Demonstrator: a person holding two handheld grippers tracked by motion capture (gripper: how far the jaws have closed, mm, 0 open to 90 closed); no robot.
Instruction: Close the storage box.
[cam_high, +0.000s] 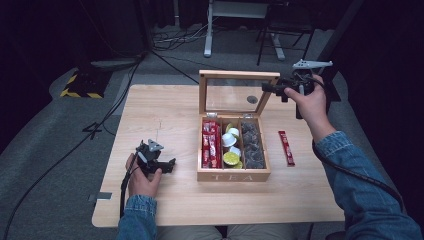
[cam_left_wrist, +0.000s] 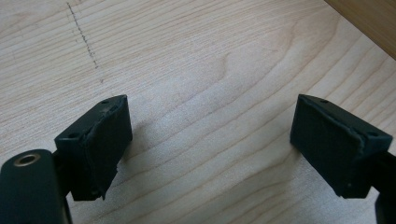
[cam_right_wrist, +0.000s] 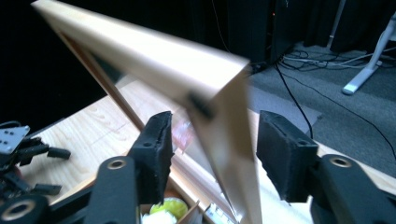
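tea box (cam_high: 233, 175) of pale wood sits on the right half of the bench (cam_high: 165, 105), its glass-paned lid (cam_high: 235, 92) standing upright behind it. going left to right in the high view: the left hand-held gripper (cam_high: 169, 166) rests low on the bench near the front edge, held in the person's left hand (cam_high: 142, 180), well apart from the box. in the left gripper view its jaws are spread wide over bare wood grain, holding nothing. the box has three compartments: red sachets (cam_high: 211, 145) in the left one, white and yellow-green capsules (cam_high: 231, 150) in the middle one, dark wrapped pieces (cam_high: 252, 145) in the right one. just right of the box a single red sachet (cam_high: 286, 148) lies flat on the bench. the right hand-held gripper (cam_high: 267, 87), in the person's right hand (cam_high: 307, 100), is raised at the lid's upper right corner. in the right gripper view its jaws are parted on either side of the lid's wooden frame (cam_right_wrist: 219, 140), with gaps visible between pads and wood, so it is released rather than clamped. a denim sleeve (cam_high: 365, 190) covers the right forearm.
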